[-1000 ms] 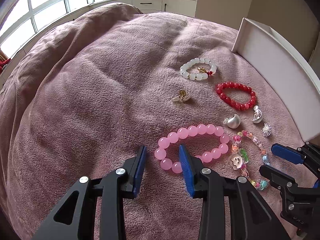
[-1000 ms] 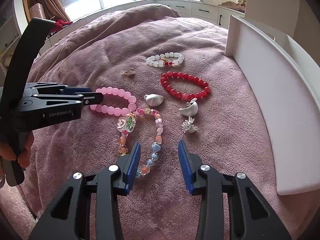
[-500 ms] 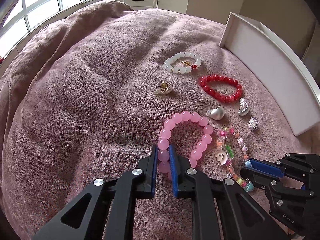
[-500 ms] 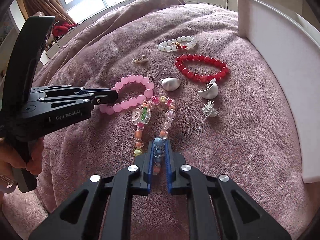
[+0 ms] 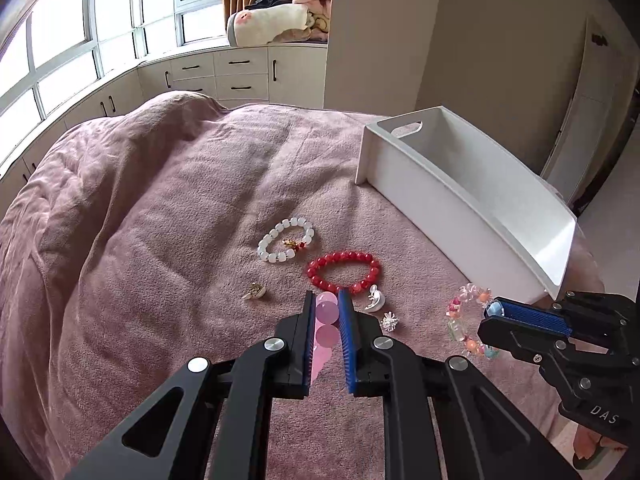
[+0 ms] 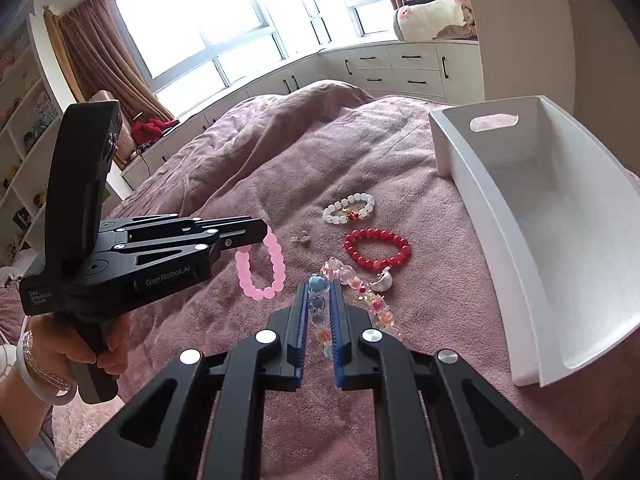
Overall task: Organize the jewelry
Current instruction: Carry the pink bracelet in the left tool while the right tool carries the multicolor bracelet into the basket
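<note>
My left gripper (image 5: 326, 300) is shut on the pink bead bracelet (image 5: 325, 334) and holds it above the bed; the bracelet hangs from it in the right wrist view (image 6: 262, 270). My right gripper (image 6: 319, 286) is shut on the multicoloured bead bracelet (image 6: 360, 294), lifted off the blanket, also seen in the left wrist view (image 5: 464, 320). On the pink blanket lie a white bead bracelet (image 5: 285, 241), a red bead bracelet (image 5: 344, 272), a gold earring (image 5: 255, 291), a silver charm (image 5: 376, 298) and a small silver flower (image 5: 390, 321).
A white open tray (image 5: 460, 208) with a handle slot stands on the bed at the right, also in the right wrist view (image 6: 472, 216). Cabinets and windows lie beyond the bed. The bed edge drops off at the right.
Both grippers closed on their bracelets half a second ago and have since lifted them off the blanket. The other jewelry has not moved.
</note>
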Action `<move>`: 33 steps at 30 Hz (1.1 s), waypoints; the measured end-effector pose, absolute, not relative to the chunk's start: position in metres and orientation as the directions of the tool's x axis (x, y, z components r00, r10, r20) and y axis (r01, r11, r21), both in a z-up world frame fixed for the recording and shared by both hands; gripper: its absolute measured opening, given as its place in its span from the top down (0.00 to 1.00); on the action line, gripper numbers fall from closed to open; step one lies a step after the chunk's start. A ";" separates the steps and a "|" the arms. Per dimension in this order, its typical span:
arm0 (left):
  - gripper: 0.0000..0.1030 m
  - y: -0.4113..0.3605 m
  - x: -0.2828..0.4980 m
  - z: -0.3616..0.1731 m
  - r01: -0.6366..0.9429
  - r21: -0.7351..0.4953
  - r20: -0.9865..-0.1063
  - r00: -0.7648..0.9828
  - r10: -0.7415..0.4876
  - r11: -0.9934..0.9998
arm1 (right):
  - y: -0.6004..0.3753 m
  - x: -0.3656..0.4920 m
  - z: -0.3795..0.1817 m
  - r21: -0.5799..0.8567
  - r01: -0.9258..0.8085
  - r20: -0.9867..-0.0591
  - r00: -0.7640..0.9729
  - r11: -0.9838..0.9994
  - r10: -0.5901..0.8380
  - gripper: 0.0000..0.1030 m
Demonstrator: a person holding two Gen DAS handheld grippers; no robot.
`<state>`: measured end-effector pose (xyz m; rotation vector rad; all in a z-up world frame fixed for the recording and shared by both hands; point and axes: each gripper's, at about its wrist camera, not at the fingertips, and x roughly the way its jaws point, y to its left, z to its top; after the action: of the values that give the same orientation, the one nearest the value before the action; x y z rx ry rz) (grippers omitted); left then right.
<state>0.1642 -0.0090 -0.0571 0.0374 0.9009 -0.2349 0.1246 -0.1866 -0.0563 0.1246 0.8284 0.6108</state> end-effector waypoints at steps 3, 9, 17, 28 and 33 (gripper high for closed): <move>0.84 -0.032 0.166 -0.033 0.259 -0.056 -0.756 0.620 -0.211 0.964 | -0.209 0.129 -0.034 0.306 -0.460 -0.632 0.556 0.834 0.539 0.89; 0.84 -0.085 0.183 0.012 0.341 -0.100 -0.715 0.629 -0.306 0.935 | -0.264 0.134 0.003 0.261 -0.427 -0.596 0.635 0.866 0.492 0.89; 0.84 -0.151 0.234 0.028 0.388 -0.086 -0.718 0.614 -0.327 0.918 | -0.319 0.150 0.007 0.242 -0.357 -0.591 0.684 0.902 0.429 0.89; 0.84 -0.206 0.294 -0.006 0.372 -0.096 -0.781 0.547 -0.301 0.923 | -0.362 0.173 -0.018 0.248 -0.320 -0.618 0.675 0.914 0.403 0.89; 0.84 -0.217 0.309 -0.031 0.356 -0.073 -0.800 0.537 -0.267 0.932 | -0.371 0.186 -0.036 0.282 -0.306 -0.634 0.653 0.909 0.416 0.89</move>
<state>0.3087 -0.2174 -0.0312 0.1033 0.9338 -0.3715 0.1863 -0.3705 -0.0361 0.1549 0.7562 0.4113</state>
